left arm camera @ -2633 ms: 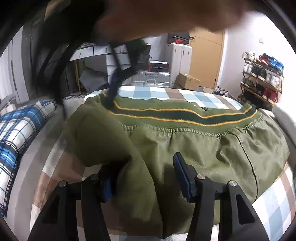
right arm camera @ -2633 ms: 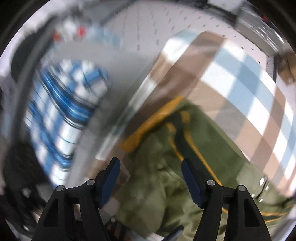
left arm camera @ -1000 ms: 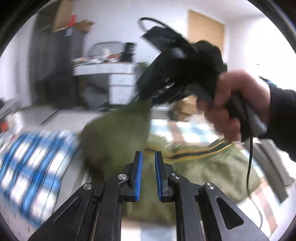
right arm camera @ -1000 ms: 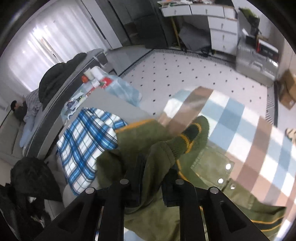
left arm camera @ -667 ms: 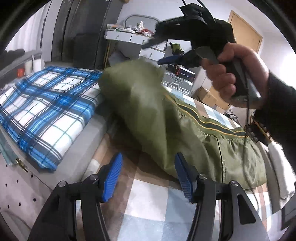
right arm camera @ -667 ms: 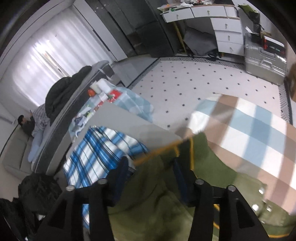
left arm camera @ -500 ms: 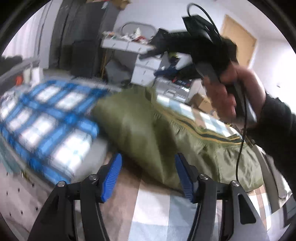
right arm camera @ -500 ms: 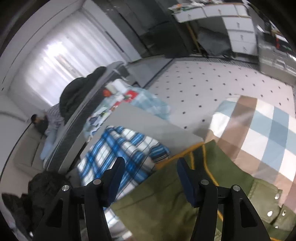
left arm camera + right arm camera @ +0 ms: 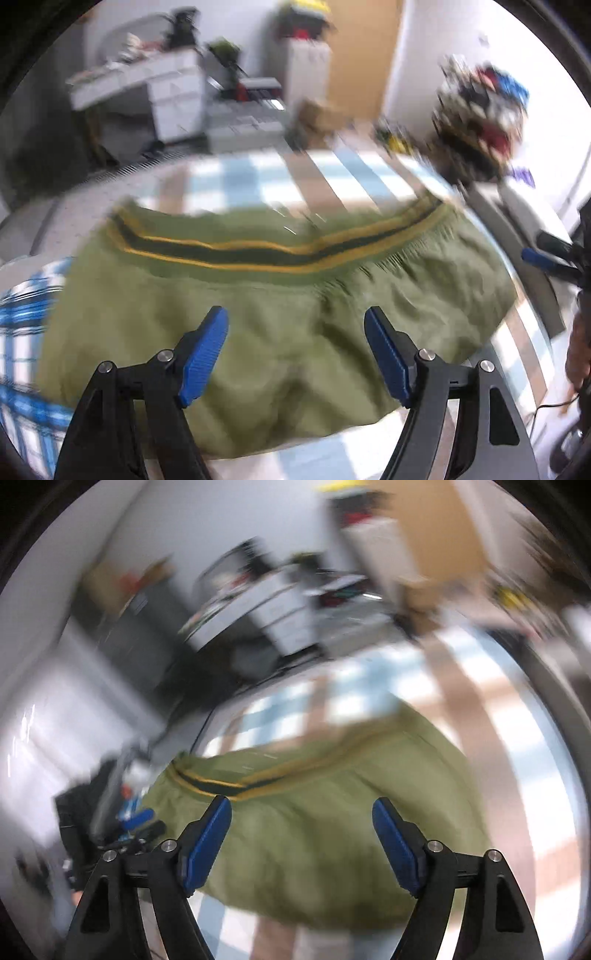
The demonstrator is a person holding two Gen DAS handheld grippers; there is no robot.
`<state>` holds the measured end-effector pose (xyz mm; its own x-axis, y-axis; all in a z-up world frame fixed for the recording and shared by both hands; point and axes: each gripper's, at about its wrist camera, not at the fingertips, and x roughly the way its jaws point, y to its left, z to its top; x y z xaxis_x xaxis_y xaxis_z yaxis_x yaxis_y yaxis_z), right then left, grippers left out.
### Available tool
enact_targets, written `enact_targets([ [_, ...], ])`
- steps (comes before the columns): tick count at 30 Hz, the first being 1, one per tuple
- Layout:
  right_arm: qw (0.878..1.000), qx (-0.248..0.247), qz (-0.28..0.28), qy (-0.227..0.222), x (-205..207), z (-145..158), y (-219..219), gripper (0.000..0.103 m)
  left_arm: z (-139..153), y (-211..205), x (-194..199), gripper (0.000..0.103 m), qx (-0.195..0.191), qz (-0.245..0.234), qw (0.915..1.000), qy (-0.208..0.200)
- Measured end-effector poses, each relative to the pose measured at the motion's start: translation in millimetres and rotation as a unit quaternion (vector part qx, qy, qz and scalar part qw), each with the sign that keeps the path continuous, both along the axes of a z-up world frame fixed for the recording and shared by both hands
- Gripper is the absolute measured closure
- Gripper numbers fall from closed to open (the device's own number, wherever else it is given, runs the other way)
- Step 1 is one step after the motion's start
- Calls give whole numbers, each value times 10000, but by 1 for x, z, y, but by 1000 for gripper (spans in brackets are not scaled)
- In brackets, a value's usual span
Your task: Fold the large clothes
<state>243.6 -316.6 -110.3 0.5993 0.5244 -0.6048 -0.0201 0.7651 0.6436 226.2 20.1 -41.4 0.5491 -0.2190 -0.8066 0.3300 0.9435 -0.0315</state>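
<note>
An olive green jacket (image 9: 277, 291) with a dark green and yellow striped hem lies folded in a wide bundle on the checked bed cover (image 9: 295, 184). My left gripper (image 9: 295, 317) hovers over its near half, jaws opening, nothing between the blue pads. Both views are blurred by motion. In the right wrist view the jacket (image 9: 314, 845) lies below my right gripper (image 9: 302, 805), whose jaws are also opening and hold nothing. The right gripper's blue pad (image 9: 539, 256) shows at the left view's right edge. The left gripper (image 9: 136, 819) sits at the jacket's left end.
A blue plaid blanket (image 9: 22, 314) lies left of the jacket. Beyond the bed stand a white drawer desk (image 9: 147, 92), a silver case (image 9: 240, 125), a wooden door (image 9: 362, 55) and a shoe rack (image 9: 480, 122). A person's hand (image 9: 578, 354) is at the right edge.
Both grippers were shut on lifted jacket cloth; they let go and opened. The jacket dropped into a folded bundle. The right gripper swung off to the jacket's right side.
</note>
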Motion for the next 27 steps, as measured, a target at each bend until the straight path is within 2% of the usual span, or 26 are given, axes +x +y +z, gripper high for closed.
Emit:
enact_targets([
  [3, 9991, 45, -343, 245, -30, -26, -21, 23, -14, -25, -5, 31, 628, -182, 9978, 95],
  [4, 9976, 11, -536, 428, -36, -39, -26, 23, -20, -27, -6, 31, 655, -229, 9975, 163],
  [7, 9938, 434, -653, 794, -33, -67, -32, 23, -31, -37, -5, 31, 815, -252, 9956, 399],
  [9, 9917, 760, -551, 874, -24, -78, -30, 23, -40, -43, -3, 31, 1055, -272, 9929, 479],
  [14, 9803, 1414, -548, 1267, -2, -102, -20, 22, -47, -44, 4, 31, 1119, -184, 9914, 651],
  [18, 9879, 696, -998, 962, 5, -91, 4, 19, -48, -44, -1, 31, 1165, -176, 9913, 593],
  [21, 9885, 83, -1362, 647, 8, -85, 26, 19, -52, -48, 0, 30, 1352, -295, 9887, 575],
  [23, 9863, 10, -1573, 501, 7, -85, 31, 21, -55, -50, 1, 30, 1437, -353, 9873, 585],
  [25, 9849, 152, -1691, 351, 3, -86, 28, 30, -57, -50, 3, 30, 1486, -387, 9862, 614],
  [27, 9861, 240, -1636, 159, 1, -86, 25, 47, -60, -51, 4, 30, 1534, -401, 9853, 631],
])
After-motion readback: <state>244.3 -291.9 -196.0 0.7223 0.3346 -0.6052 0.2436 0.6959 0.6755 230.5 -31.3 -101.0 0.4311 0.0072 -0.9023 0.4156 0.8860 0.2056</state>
